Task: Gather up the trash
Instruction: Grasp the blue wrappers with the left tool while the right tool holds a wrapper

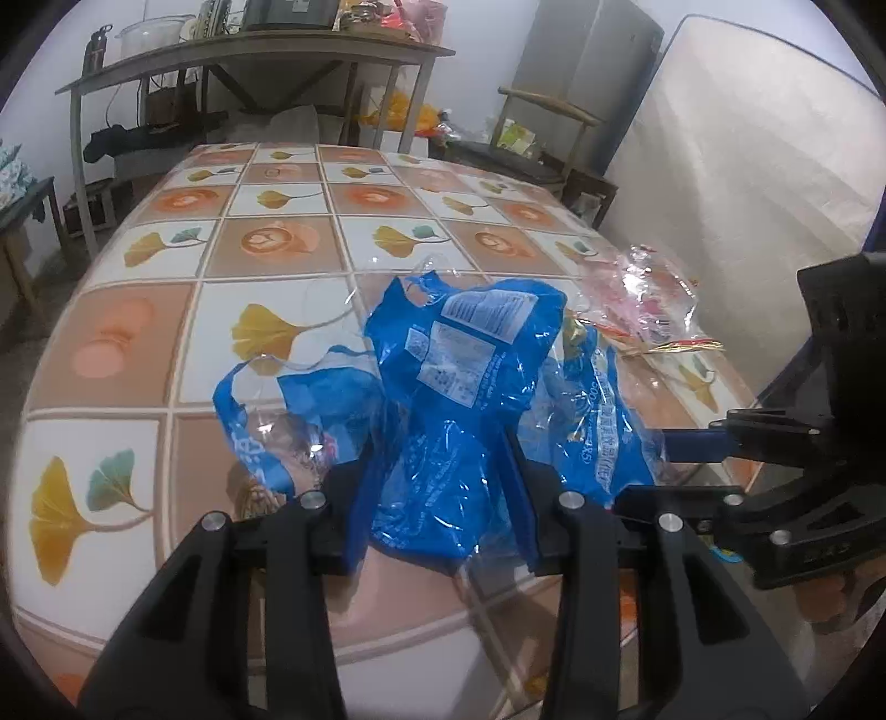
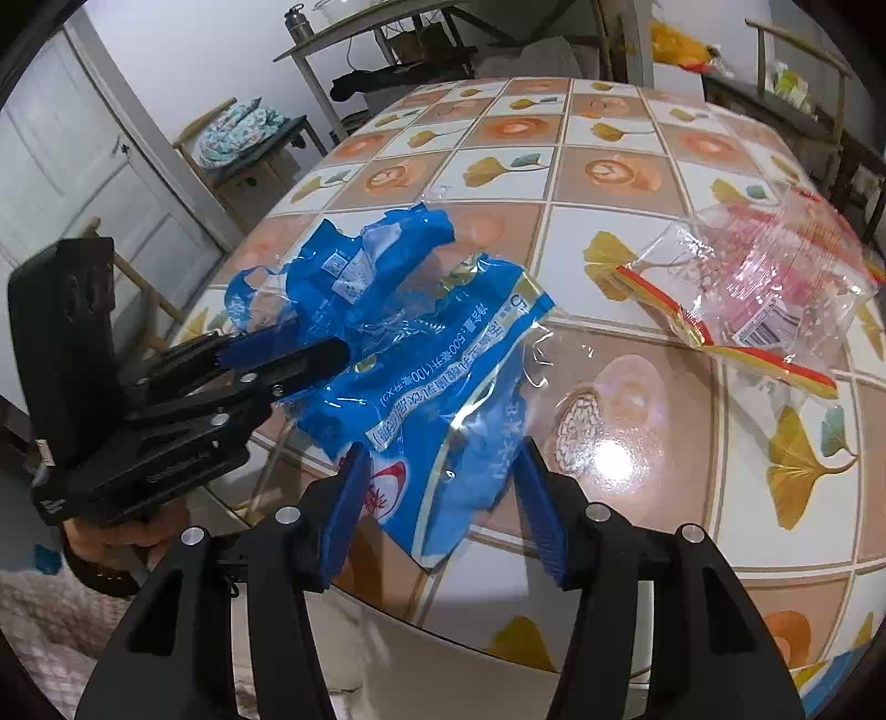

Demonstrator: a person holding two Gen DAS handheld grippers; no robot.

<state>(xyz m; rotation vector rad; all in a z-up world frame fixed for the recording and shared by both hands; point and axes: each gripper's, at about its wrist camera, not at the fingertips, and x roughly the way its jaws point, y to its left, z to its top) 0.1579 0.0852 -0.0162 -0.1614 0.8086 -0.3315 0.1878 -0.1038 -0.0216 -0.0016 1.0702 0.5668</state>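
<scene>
A crumpled blue plastic bag (image 1: 459, 387) lies on the tiled tablecloth near the table's front edge; it also shows in the right wrist view (image 2: 410, 354). My left gripper (image 1: 437, 498) is open with its fingers on either side of the bag's near end. My right gripper (image 2: 440, 493) is open, its blue pads straddling the bag's near corner. A clear wrapper with red and yellow trim (image 2: 775, 293) lies to the right of the bag, also seen in the left wrist view (image 1: 642, 299).
The table (image 1: 277, 243) carries an orange and white tile-patterned cloth. A metal shelf rack (image 1: 249, 50) stands behind it, a mattress (image 1: 747, 166) leans at the right, and chairs (image 2: 249, 138) stand by the door at the left.
</scene>
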